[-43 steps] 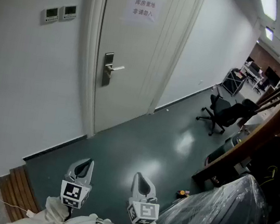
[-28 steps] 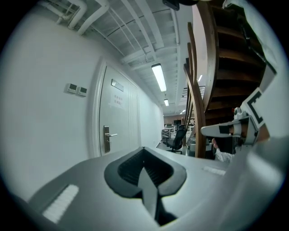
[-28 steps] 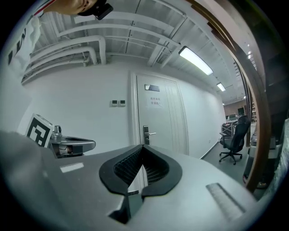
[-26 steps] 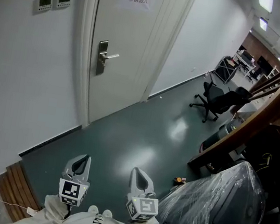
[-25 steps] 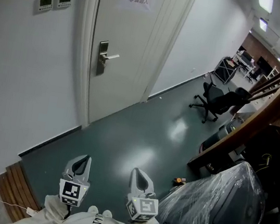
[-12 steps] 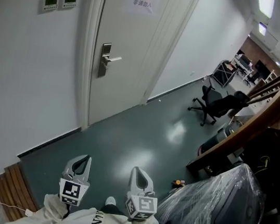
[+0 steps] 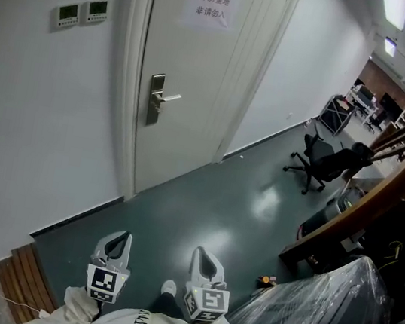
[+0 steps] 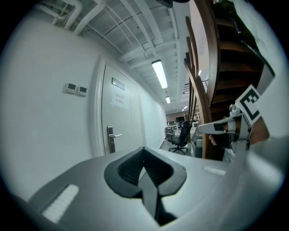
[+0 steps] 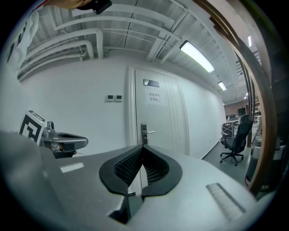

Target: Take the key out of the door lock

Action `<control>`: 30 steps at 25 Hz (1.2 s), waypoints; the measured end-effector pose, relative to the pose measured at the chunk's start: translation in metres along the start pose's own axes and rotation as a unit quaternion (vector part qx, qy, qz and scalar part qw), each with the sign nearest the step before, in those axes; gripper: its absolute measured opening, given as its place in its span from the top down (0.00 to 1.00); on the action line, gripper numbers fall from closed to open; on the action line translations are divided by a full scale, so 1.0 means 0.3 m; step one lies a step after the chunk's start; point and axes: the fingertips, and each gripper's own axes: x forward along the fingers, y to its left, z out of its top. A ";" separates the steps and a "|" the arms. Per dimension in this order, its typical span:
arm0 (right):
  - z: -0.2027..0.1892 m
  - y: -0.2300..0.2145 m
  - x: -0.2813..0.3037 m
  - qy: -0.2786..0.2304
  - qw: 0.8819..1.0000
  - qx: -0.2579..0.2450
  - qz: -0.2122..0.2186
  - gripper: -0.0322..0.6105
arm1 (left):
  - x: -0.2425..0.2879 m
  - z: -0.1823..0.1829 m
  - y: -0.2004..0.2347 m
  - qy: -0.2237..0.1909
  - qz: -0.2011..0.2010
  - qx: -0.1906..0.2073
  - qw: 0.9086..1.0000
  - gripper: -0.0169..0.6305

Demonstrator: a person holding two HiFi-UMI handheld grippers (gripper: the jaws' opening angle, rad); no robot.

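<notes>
- Plainly, the left gripper [image 7: 123,238] and right gripper [image 7: 200,255] hang low by the person's body, side by side. Both pairs of jaws are pressed together on nothing, a carrying posture that fits having nothing within reach.
- Beyond them lies open dark green floor [image 7: 203,203], so I judge that an approach has to come first.
- Farther off, the closed white panelled door [image 7: 202,66] carries a silver lock plate with lever handle [image 7: 155,100] near its left edge. The key should sit there, below the lever, but it is too small to make out.
</notes>
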 end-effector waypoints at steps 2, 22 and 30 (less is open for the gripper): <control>0.012 -0.036 0.055 -0.004 1.000 0.004 0.003 0.95 | 0.057 -0.003 0.014 0.006 0.003 0.002 1.000 0.97; 0.028 -0.478 0.498 0.011 0.998 0.045 0.049 0.95 | 0.656 0.064 -0.011 0.030 0.031 0.007 0.999 0.97; 0.058 -0.540 0.611 0.000 0.995 0.052 0.080 0.95 | 0.707 0.076 0.012 0.042 0.062 0.015 0.997 0.97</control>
